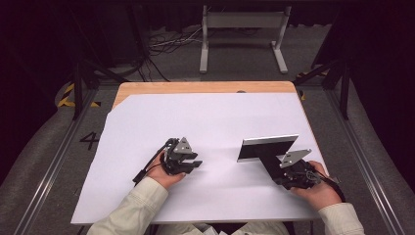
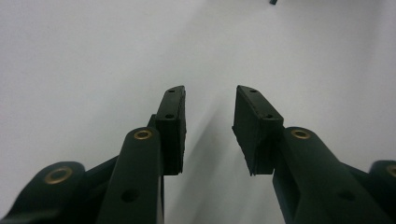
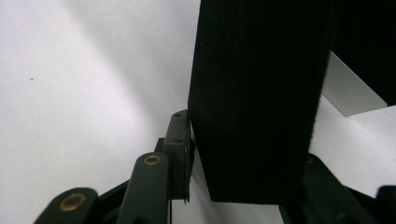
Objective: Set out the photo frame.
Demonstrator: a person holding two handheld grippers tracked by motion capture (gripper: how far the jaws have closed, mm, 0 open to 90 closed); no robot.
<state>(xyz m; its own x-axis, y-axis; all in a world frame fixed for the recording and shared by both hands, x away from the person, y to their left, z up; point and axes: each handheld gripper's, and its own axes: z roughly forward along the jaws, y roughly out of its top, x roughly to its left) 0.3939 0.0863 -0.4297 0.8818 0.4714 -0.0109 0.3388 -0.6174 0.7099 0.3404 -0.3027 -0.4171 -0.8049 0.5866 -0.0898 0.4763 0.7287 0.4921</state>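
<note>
Left gripper: jaws apart, nothing between them; held in the left hand low over the white sheet, left of centre, pointing right.
Left gripper, own view: both black pads visible with a clear gap between them.
Right gripper: jaws clamped on the black stand strip of a flat panel; held in the right hand at the near right.
Flat panel: black face, pale top edge, standing tilted on the sheet, just far-left of the right gripper.
White sheet: covers most of the wooden table.
Floor: metal frame and cables beyond the far edge.
</note>
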